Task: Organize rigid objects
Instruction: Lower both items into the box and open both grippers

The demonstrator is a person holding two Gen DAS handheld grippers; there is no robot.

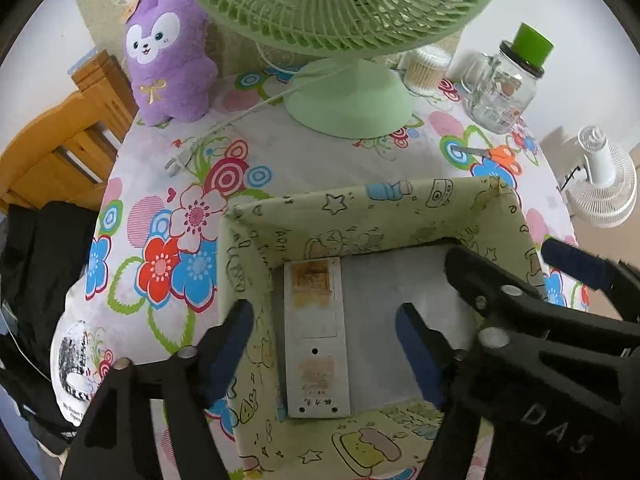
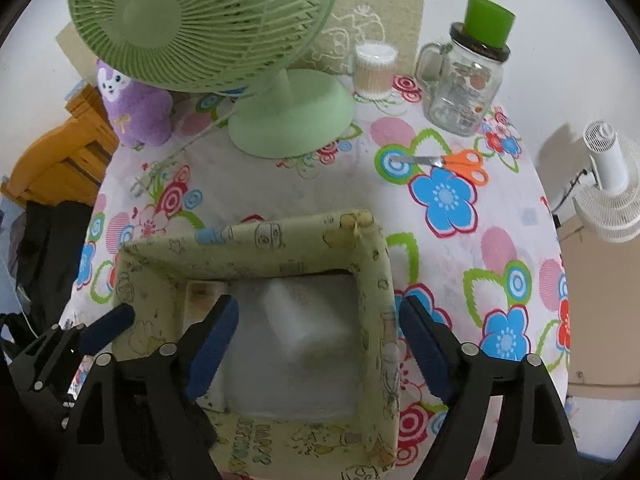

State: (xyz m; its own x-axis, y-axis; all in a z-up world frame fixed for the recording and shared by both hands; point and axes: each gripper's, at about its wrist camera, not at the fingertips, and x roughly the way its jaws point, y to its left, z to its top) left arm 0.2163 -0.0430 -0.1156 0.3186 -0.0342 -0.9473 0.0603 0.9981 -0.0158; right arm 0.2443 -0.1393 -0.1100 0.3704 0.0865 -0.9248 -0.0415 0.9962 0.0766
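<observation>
Astride the box (image 1: 360, 204) walls, both tongs (image 1: 324, 344) (image 2: 316, 340) agape.

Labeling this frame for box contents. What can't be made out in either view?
- Right wrist view: white object inside the fabric box is blurred; identity unclear.
- Left wrist view: print on the flat white item is too small to read.
- Left wrist view: box's right inner side hidden by the right hand-held gripper.
- Both views: green fan cut off by the top edge.

White wall (image 2: 560, 20), wooden chair (image 1: 60, 152) at left, floral-clothed table (image 2: 500, 240), even light
</observation>
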